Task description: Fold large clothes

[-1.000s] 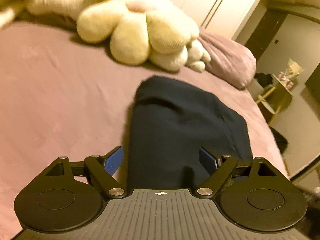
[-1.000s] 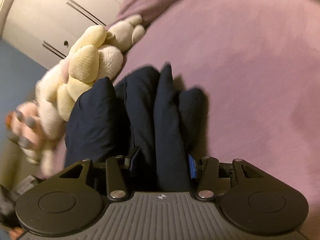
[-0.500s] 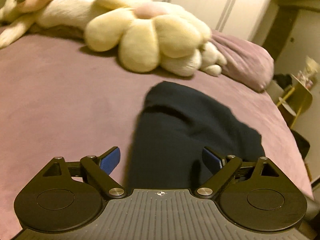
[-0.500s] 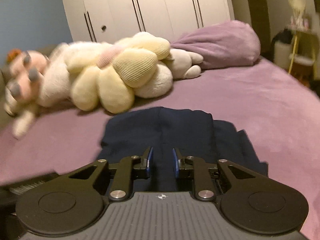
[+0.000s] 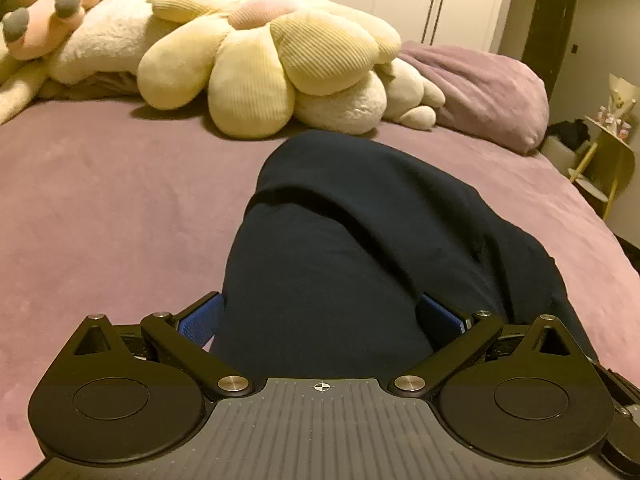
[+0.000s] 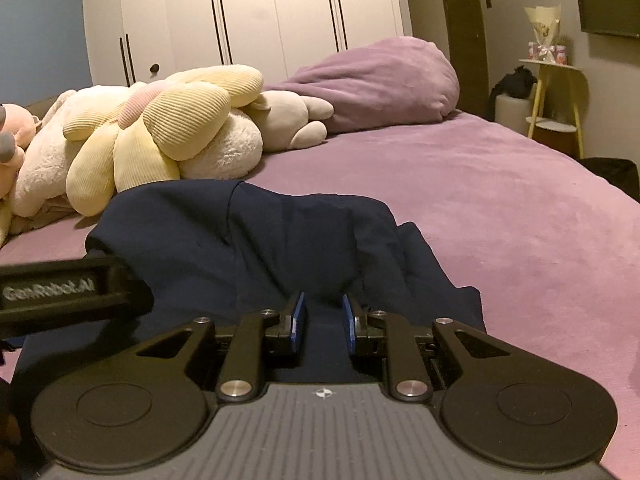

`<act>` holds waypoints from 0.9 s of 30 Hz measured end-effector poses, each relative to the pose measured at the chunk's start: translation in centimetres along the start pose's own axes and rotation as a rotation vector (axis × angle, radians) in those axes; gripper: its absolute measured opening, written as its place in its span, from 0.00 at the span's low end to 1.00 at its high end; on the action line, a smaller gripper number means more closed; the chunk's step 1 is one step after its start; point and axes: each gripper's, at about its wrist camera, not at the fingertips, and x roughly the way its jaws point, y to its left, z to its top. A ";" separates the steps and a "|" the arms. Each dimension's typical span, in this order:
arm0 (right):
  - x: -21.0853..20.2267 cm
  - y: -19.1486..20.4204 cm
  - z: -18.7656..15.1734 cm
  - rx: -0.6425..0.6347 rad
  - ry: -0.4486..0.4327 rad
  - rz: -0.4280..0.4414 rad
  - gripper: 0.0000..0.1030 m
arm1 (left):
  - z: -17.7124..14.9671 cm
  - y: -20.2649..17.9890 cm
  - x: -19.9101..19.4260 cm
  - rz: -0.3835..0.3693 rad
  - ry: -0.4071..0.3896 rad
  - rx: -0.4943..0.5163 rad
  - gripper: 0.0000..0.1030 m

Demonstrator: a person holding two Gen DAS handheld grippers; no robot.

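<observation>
Left gripper (image 5: 320, 316) spread wide, just opened, straddling folded navy cotton garment (image 5: 360, 240), unclamped; right gripper (image 6: 322, 316) narrowed, grasp unverifiable; risk: thick fold slips, stack unrolled on mauve plush bedspread (image 5: 100, 200).

The garment (image 5: 360, 248) lies on the bed (image 5: 112, 200); plush toys (image 5: 256, 60) lie beyond it, a pillow (image 5: 480, 88) far right.

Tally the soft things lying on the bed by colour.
Navy folded cloth garment: 1
Pale yellow ribbed flower-shaped plush cushion: 1
Cream fluffy plush toy: 1
Purple plush pillow: 1
Total: 4
</observation>
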 end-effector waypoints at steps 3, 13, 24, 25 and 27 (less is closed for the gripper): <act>0.0 -0.2 -0.3 0.011 -0.011 0.012 0.18 | -0.7 0.1 0.4 0.005 -0.026 -0.002 1.00; -1.4 0.6 0.2 -0.028 -0.014 -0.006 0.21 | -0.9 1.8 -5.2 -0.058 0.020 0.029 1.00; -11.3 -1.8 -2.7 -0.068 0.152 -0.063 0.27 | -6.1 3.8 -10.7 -0.128 0.110 0.058 1.00; -11.2 -1.8 -3.2 -0.091 0.151 -0.062 0.27 | -6.0 3.6 -10.3 -0.124 0.118 0.076 1.00; -10.8 -1.1 -3.4 -0.151 0.160 -0.082 0.27 | -5.9 3.4 -9.7 -0.119 0.126 0.089 1.00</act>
